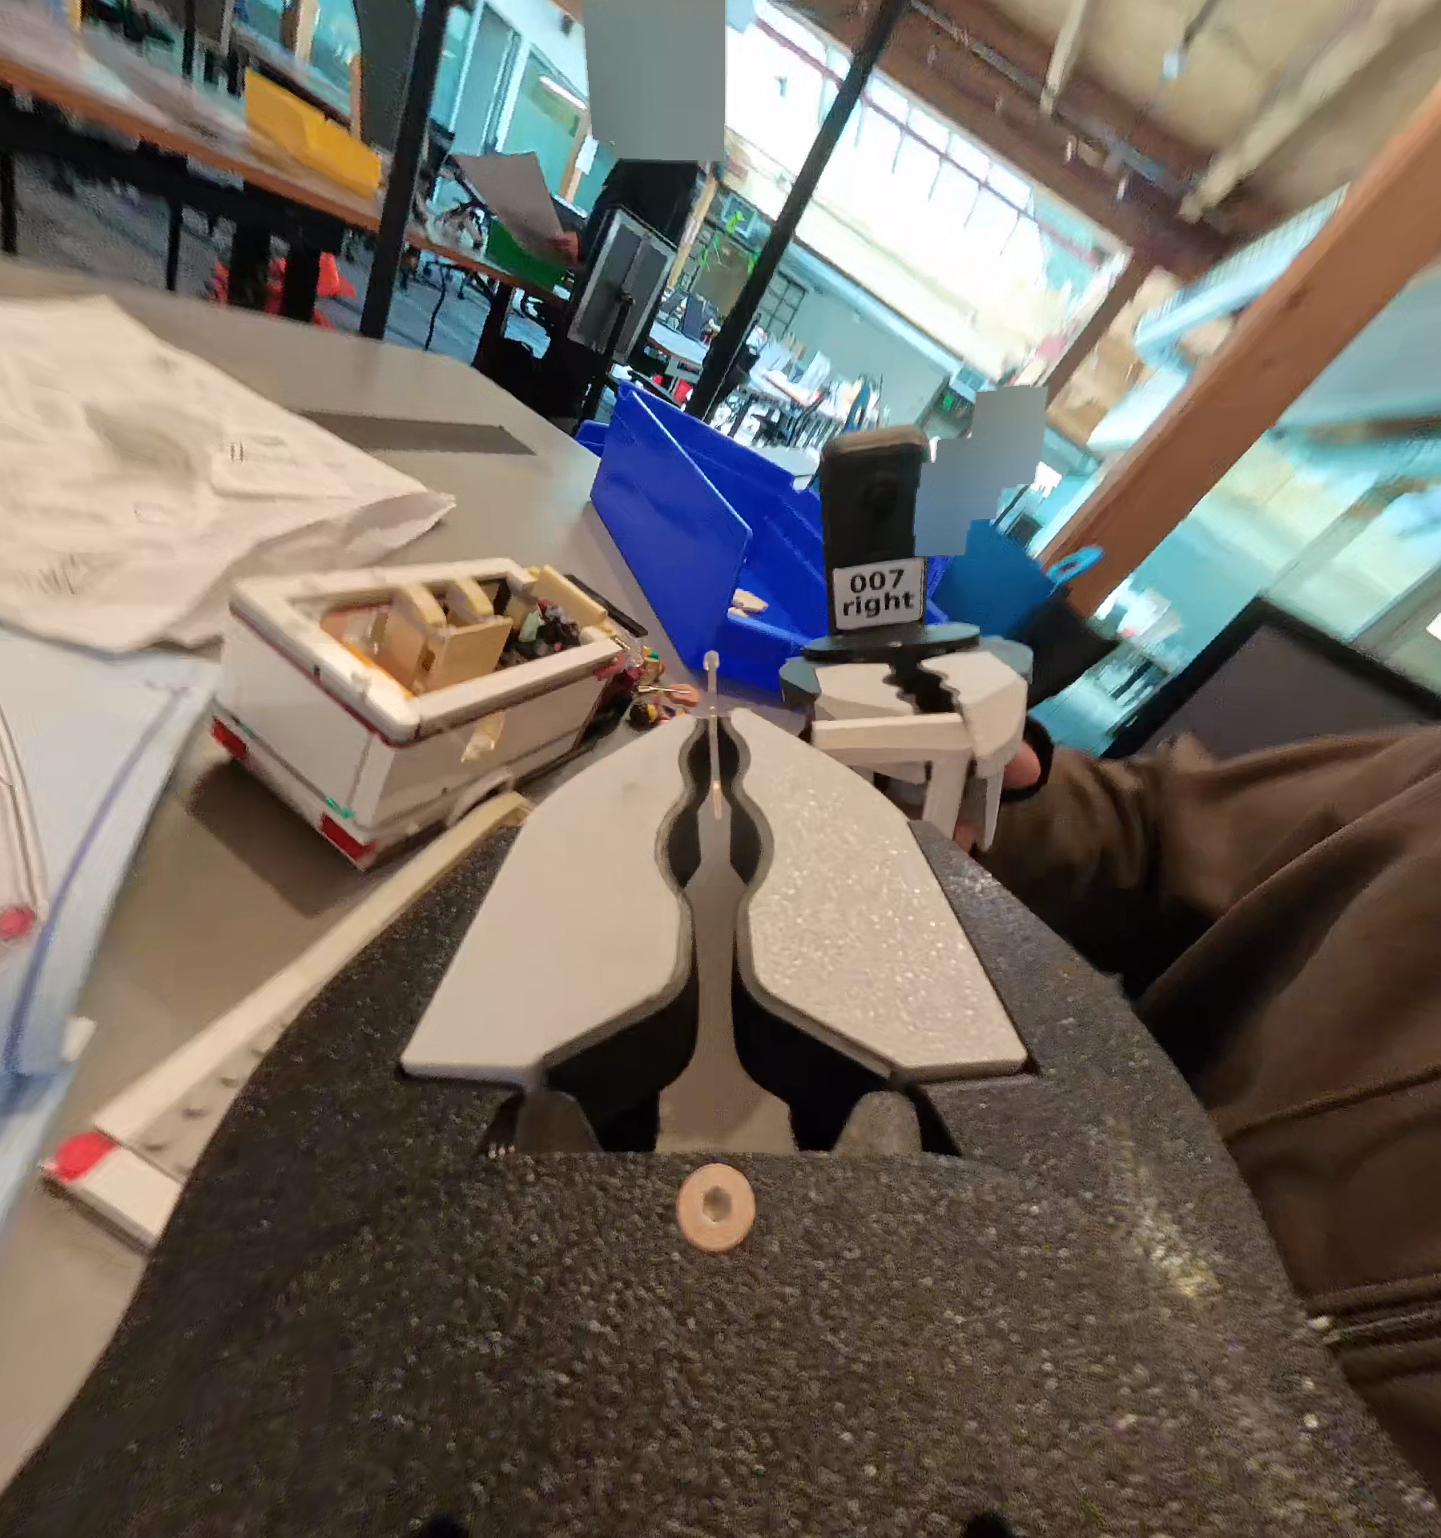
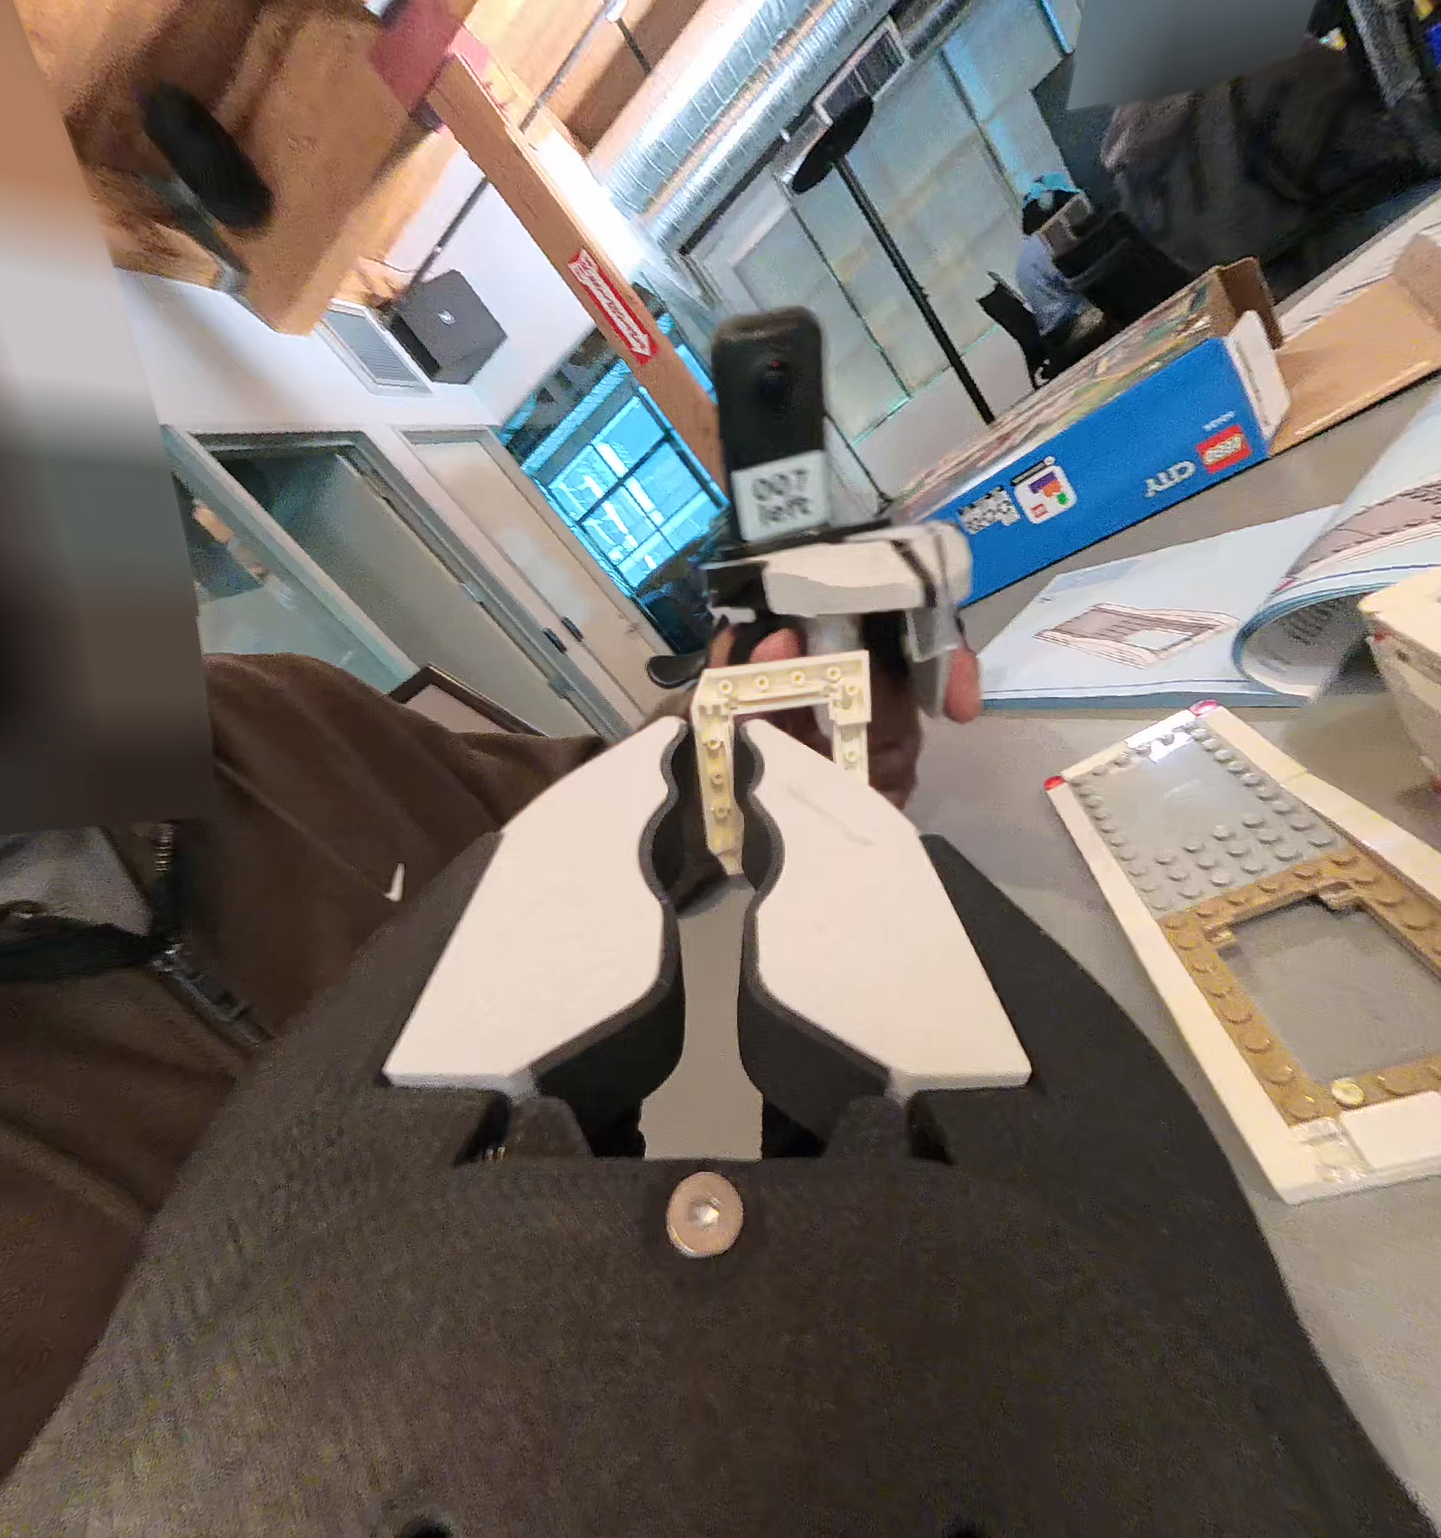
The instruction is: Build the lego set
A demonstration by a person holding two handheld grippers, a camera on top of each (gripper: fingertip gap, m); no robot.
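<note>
My left gripper (image 1: 713, 726) is shut on a thin clear rod (image 1: 711, 678) that sticks up past the fingertips. It is held above the grey table, next to a white toy camper (image 1: 400, 666) with an open top. My right gripper (image 2: 721, 732) is shut on one leg of a white U-shaped brick frame (image 2: 783, 682), with the rest of the frame standing free above the fingertips. The left wrist view shows the right gripper (image 1: 921, 691) with that frame (image 1: 891, 736) close to the right of my left fingertips. The right wrist view shows the left gripper (image 2: 858, 574) just behind the frame.
A blue bin (image 1: 675, 516) stands behind the camper, with small toy figures (image 1: 654, 703) at its foot. Crumpled paper (image 1: 117, 466) lies at the left. A studded roof plate (image 2: 1249, 915), an open booklet (image 2: 1158, 616) and a blue box (image 2: 1116, 474) lie to the right. A brown sleeve (image 1: 1283, 915) is close by. Left tips to right tips: about 6 cm. About 12 cm separates my left fingertips from the studded roof plate (image 2: 1249, 915).
</note>
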